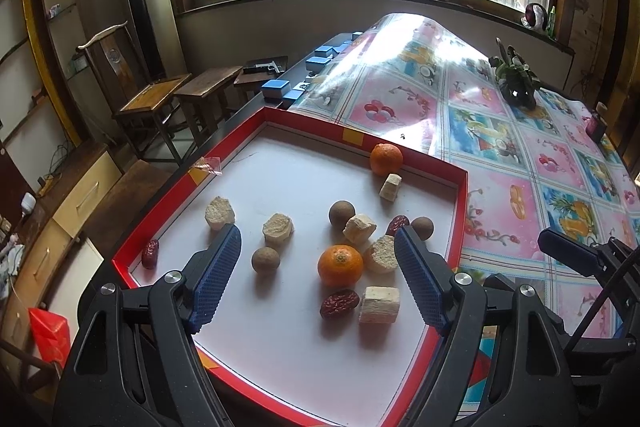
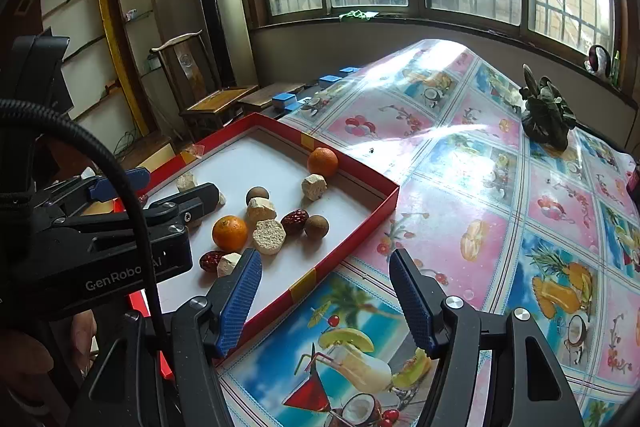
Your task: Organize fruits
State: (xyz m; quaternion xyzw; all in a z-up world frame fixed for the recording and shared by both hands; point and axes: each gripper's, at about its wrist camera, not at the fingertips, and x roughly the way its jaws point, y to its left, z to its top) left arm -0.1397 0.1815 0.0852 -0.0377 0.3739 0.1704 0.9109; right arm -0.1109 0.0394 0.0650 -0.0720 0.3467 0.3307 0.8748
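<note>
A red-rimmed tray [image 1: 460,219] with a white floor holds mixed fruit. One orange [image 1: 340,265] lies near the front beside a red date [image 1: 339,303] and a pale chunk [image 1: 379,304]. A second orange [image 1: 386,158] sits at the far rim. Brown round fruits [image 1: 265,259] and more pale chunks [image 1: 278,227] are scattered between them. My left gripper [image 1: 318,233] hovers open over the tray, gripping nothing. My right gripper [image 2: 325,259] stands open above the tray's right rim [image 2: 360,231] and the tablecloth, also empty. One finger [image 2: 188,203] of the left gripper shows over the tray in the right wrist view.
The table wears a glossy fruit-print cloth [image 2: 480,227]. A dark potted plant [image 2: 546,123] stands at the far right. Blue boxes [image 1: 276,89] lie beyond the tray. Wooden chairs and stools [image 1: 160,99] stand off the table's left edge. A person's hand [image 2: 24,359] shows at the lower left.
</note>
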